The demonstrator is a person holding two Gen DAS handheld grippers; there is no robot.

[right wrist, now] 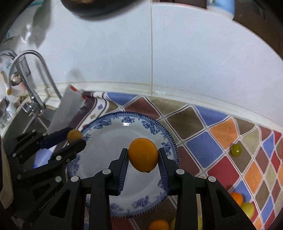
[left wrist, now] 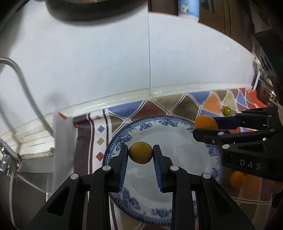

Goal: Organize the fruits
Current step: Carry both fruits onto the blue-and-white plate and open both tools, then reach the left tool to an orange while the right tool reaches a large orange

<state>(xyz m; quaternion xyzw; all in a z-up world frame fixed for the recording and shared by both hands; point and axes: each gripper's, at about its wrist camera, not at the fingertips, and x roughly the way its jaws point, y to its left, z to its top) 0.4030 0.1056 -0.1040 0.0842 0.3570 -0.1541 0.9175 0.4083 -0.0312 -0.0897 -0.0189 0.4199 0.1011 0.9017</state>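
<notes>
My left gripper is shut on a small speckled yellow fruit above the blue-and-white plate. My right gripper is shut on a larger orange fruit above the same plate. The plate holds no fruit. The right gripper with its orange fruit shows at the right of the left wrist view. The left gripper with its yellow fruit shows at the left of the right wrist view. A small green fruit lies on the patterned cloth to the right.
Several orange and yellow fruits lie on the cloth at the lower right. A steel sink and tap are at the left. A white tiled wall stands behind the plate. A dark pan hangs overhead.
</notes>
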